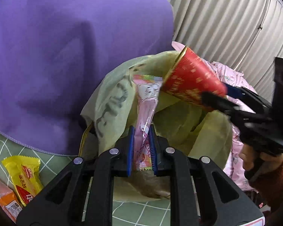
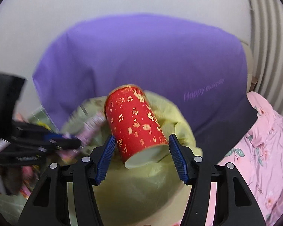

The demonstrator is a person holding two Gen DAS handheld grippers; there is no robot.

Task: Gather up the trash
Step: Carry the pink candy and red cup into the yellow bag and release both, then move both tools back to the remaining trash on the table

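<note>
Over yellow bag (image 1: 179, 131): left gripper (image 1: 142, 145) jaws clamped on pink wrapper (image 1: 147, 111); right gripper (image 2: 141, 154) jaws spread, red cup (image 2: 135, 120) loose between. Left view only: yellow packet (image 1: 25, 177).

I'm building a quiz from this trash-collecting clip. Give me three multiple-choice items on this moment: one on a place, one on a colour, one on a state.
1. Where does the yellow packet lie?
A. in the bag
B. on the green checked surface
C. in the right gripper

2. What colour is the cup?
A. red with gold
B. blue
C. white

3. How is the left gripper?
A. wide open
B. shut on the pink wrapper
C. shut on the cup

Answers: B, it lies left of the bag; A, gold marks on red; B, both fingers press the wrapper above the bag.
</note>
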